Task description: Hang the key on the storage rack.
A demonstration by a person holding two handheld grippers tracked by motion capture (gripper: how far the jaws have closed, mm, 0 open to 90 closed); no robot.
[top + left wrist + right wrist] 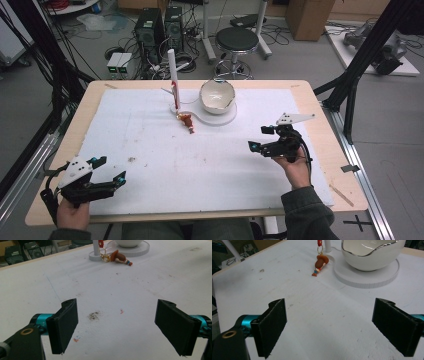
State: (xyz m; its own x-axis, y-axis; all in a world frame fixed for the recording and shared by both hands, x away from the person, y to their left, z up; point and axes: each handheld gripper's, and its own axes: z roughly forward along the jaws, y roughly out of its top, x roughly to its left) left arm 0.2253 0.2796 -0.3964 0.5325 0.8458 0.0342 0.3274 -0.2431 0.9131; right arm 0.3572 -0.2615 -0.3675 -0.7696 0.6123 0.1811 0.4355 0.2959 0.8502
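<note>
Keychain figure [188,121] lies on the white mat [150,150], just at six o'clock of the post [173,75]; its details we can't make out from above. Our right gripper view shows its gold ring and the bowl [372,255], cut off at top. Left gripper [107,171] and right gripper [260,138] both gape, holding nothing.

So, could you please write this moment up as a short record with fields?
surface: table covered by a white mat
keychain figure: small brown figure lying on the mat beside a white post, apparently linked to it by a ring
bowl: white bowl on a white round base
left tool: open, holding nothing, near the mat's front left corner
right tool: open, holding nothing, nearer the bowl
</note>
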